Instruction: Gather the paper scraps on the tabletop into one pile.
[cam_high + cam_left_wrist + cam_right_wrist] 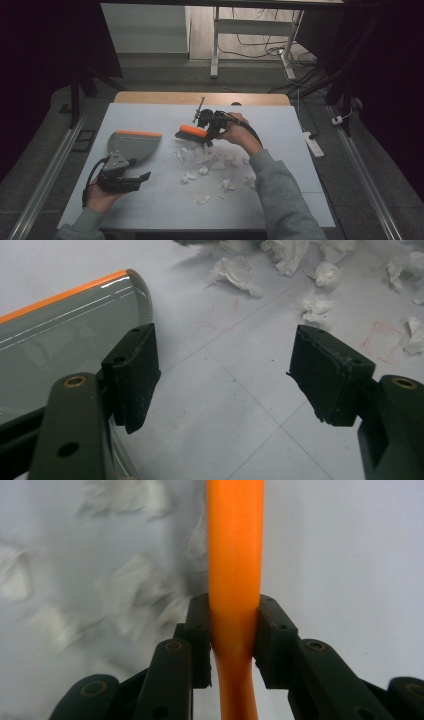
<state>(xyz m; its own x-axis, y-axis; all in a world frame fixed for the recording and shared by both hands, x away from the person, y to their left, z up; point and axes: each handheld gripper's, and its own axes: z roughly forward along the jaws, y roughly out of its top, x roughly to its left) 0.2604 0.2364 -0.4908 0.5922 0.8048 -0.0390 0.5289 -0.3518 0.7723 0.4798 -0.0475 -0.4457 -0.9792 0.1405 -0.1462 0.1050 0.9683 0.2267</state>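
Right gripper (209, 131), frame centre: jaws clamped on orange brush (192, 132). Crumpled tissue scraps (210, 167) scattered below. Left gripper (134, 180), lower left: jaws wide, empty, beside grey dustpan (131, 145).

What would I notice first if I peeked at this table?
Probably the bright orange brush, squeezed in the right gripper near the middle of the table. Just in front of it lie scattered white paper scraps. At the left sits a grey dustpan with an orange edge, beside the open left gripper.

An orange-backed brush (192, 132) sits above scattered white paper scraps (215, 165), beside a grey orange-edged dustpan (132, 145).
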